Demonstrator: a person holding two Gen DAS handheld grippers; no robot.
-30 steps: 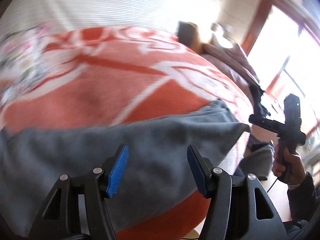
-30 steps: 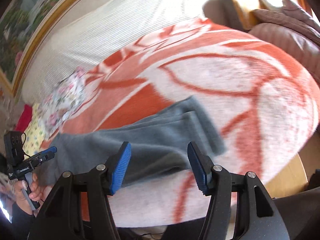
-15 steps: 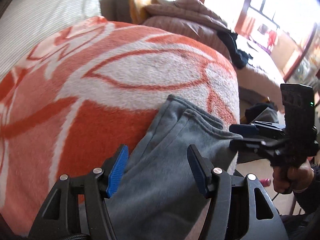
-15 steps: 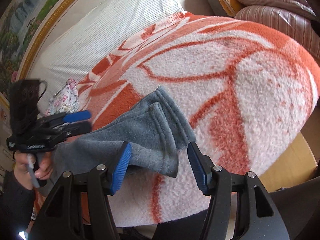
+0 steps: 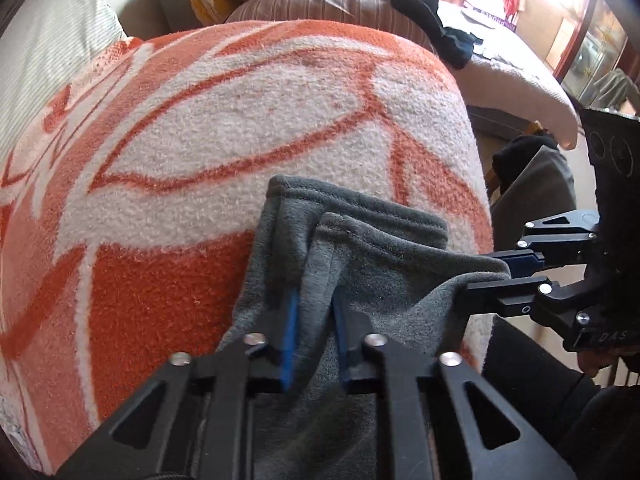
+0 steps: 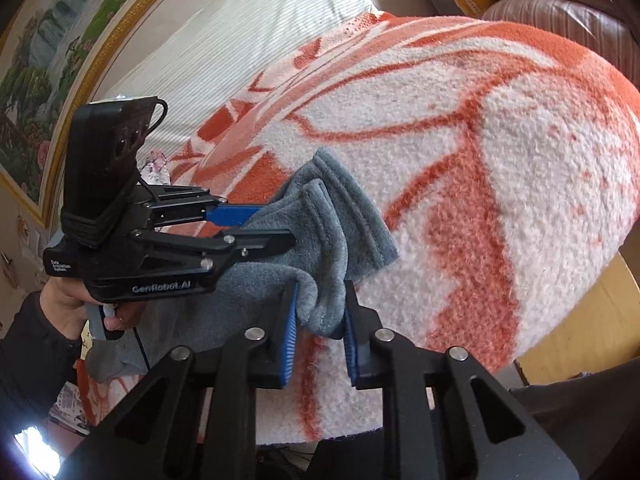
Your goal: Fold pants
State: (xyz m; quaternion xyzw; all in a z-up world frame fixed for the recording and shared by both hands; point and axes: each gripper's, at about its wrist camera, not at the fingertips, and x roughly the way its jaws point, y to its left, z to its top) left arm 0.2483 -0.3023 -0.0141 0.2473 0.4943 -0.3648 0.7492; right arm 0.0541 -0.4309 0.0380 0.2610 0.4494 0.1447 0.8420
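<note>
The grey fleece pants lie on an orange and white blanket, their two leg cuffs stacked near the blanket's near edge. My left gripper is shut on a fold of the upper cuff. My right gripper is shut on the near corner of the same cuff end. In the left wrist view the right gripper pinches the cloth from the right. In the right wrist view the left gripper pinches it from the left. The rest of the pants is hidden below the grippers.
A white ribbed pillow and a framed painting are behind the blanket. Brown cushions and dark clothing lie beyond. A wooden bed edge is at the right. Floral cloth lies left.
Both grippers have closed on the cuff end of the pants; half a second ago both were open above the cloth. The cuffs are now bunched and slightly lifted.
</note>
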